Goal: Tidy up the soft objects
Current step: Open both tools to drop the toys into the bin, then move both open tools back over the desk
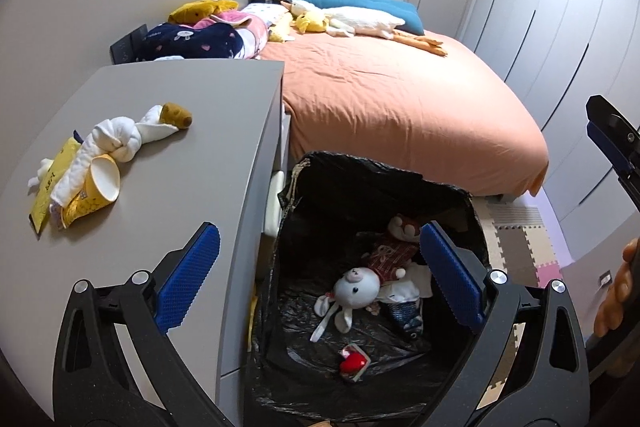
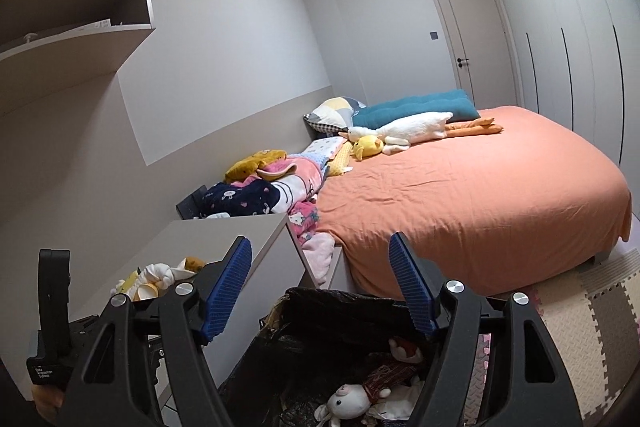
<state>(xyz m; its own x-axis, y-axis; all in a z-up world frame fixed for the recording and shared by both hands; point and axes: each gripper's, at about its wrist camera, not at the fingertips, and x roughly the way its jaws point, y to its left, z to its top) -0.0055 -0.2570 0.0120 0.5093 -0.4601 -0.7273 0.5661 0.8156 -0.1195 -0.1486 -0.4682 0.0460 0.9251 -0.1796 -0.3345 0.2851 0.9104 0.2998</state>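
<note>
Nearest: left gripper (image 1: 320, 259) and right gripper (image 2: 320, 287), both spread wide and empty above a black-lined bin (image 1: 460, 199) holding a white rabbit toy (image 1: 356, 289), a plaid-dressed doll (image 1: 394, 251) and a small red item (image 1: 354, 363). Beside it: grey desk (image 1: 192, 131) carrying a knotted white plush (image 1: 120, 143), touching yellow packets (image 1: 52, 183). Beyond: orange bed (image 1: 400, 99) with a white goose toy (image 1: 360, 21), a yellow duck toy (image 1: 312, 23) and blankets (image 1: 208, 39).

Your left gripper (image 1: 318, 277) is a black frame with two long arms, each ending in a blue finger pad (image 1: 188, 279) with a fine dotted grip texture. Round silver screws (image 1: 140, 277) sit at the arm joints, and the arms have slotted cutouts. Your right gripper (image 2: 322, 285) is built the same: black arms, blue textured pads, silver screws (image 2: 454, 285). A small white-lettered label (image 2: 44, 375) marks the black block seen beside it.
</note>
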